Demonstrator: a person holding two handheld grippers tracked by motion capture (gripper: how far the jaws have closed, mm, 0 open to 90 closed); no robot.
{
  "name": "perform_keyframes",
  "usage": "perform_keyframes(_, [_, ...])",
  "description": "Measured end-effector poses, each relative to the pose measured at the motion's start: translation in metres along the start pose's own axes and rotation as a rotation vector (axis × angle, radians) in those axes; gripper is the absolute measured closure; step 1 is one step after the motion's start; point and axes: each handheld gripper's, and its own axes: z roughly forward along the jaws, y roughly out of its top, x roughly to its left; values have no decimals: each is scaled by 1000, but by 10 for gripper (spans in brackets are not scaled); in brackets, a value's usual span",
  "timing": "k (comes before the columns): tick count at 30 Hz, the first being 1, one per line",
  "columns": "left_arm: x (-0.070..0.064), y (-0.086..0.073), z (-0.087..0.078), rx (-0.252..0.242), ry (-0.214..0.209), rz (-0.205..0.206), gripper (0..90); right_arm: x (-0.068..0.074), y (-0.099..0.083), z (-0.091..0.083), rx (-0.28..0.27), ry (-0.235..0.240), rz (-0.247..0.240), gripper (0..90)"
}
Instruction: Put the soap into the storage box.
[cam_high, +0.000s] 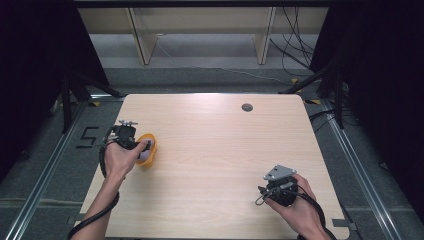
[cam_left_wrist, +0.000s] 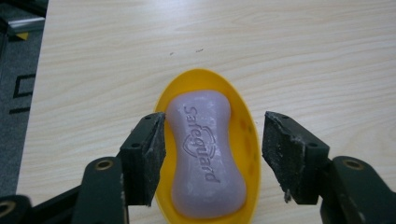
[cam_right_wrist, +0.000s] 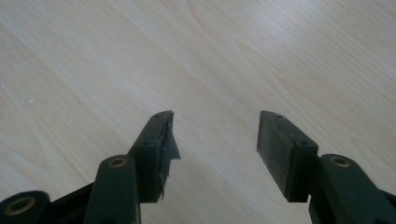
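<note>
Here my left hand-held gripper (cam_left_wrist: 212, 156) hangs with its jaws apart, straddling a pale purple bar of soap (cam_left_wrist: 203, 154) that lies in a yellow dish (cam_left_wrist: 247, 135) near the left edge of the table (cam_high: 225, 150). The left jaw looks just beside the bar, though I cannot tell whether it touches. I judge this the approach to a grasp: next I should lower and close across the bar's narrow waist. My right hand-held gripper (cam_right_wrist: 215, 149) waits well apart over bare wood, jaws also spread.
</note>
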Motion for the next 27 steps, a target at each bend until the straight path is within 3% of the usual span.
perform_keyframes(9, [-6,-15,-26,-71,-41,39,372,0,0,0,2,-1,-1,464])
perform_keyframes(12, [-6,-23,-33,-72,-58,64,371,0,0,0,0,0,0,464])
perform_keyframes(18, [-5,-40,-43,-104,-53,101,371,1,0,-1,2,-3,6,464])
perform_keyframes(23, [1,-59,-45,-119,-83,94,372,0,0,0,1,-1,-4,464])
perform_keyframes(27, [2,-79,-42,-149,-96,64,375,1,0,0,-1,-3,1,464])
